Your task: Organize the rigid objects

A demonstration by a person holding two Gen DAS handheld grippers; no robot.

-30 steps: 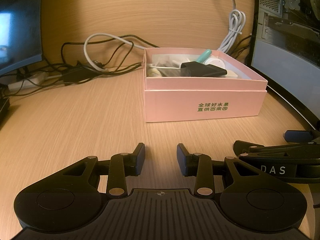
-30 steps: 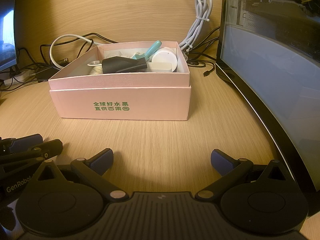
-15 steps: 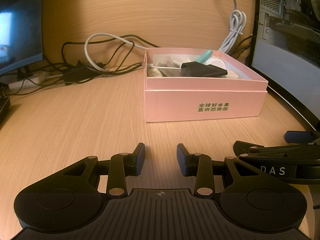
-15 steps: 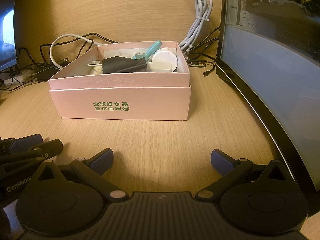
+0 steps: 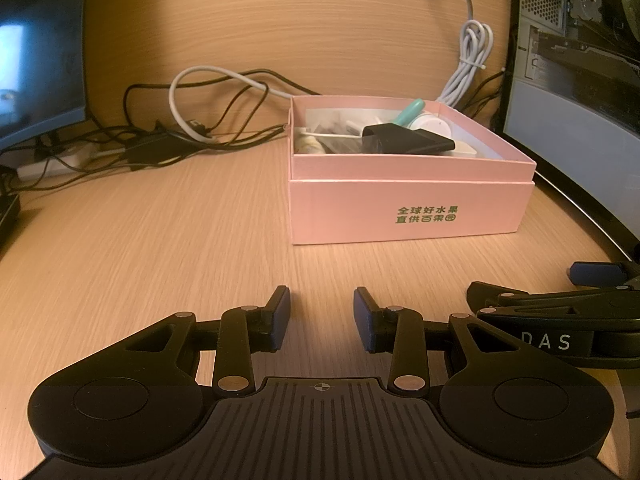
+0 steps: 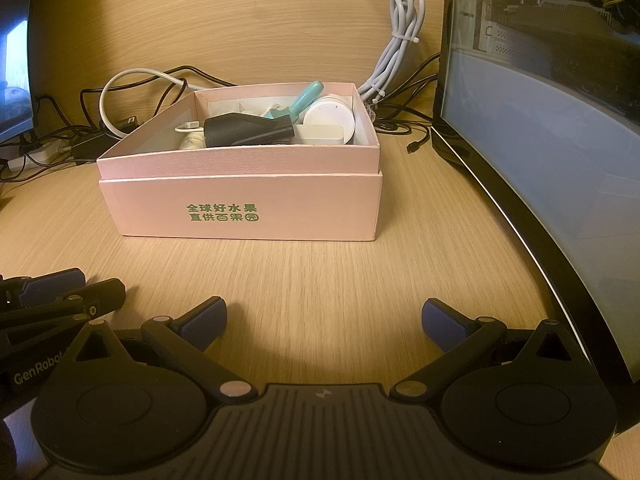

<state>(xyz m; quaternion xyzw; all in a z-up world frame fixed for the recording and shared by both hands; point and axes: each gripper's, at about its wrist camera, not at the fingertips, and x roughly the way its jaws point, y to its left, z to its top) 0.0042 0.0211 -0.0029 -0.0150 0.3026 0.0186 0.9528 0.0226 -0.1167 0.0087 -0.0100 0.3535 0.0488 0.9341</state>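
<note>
A pink cardboard box (image 5: 408, 216) (image 6: 248, 208) with green lettering stands on the wooden desk, some way beyond both grippers. Inside it lie a black wedge-shaped object (image 5: 404, 141) (image 6: 244, 130), a teal-handled tool (image 5: 412, 112) (image 6: 306, 96), a round white case (image 6: 330, 118) and other small items partly hidden by the box wall. My left gripper (image 5: 322, 316) hovers over bare desk, open, with nothing between its blue pads. My right gripper (image 6: 324, 322) stands wide open and empty, beside the left one.
A curved monitor (image 6: 560, 160) rises along the right side, close to the box. Tangled black and white cables (image 5: 192, 128) and a bundled white cord (image 6: 400, 52) lie at the back against the wooden wall. Another screen (image 5: 36, 60) stands at the far left.
</note>
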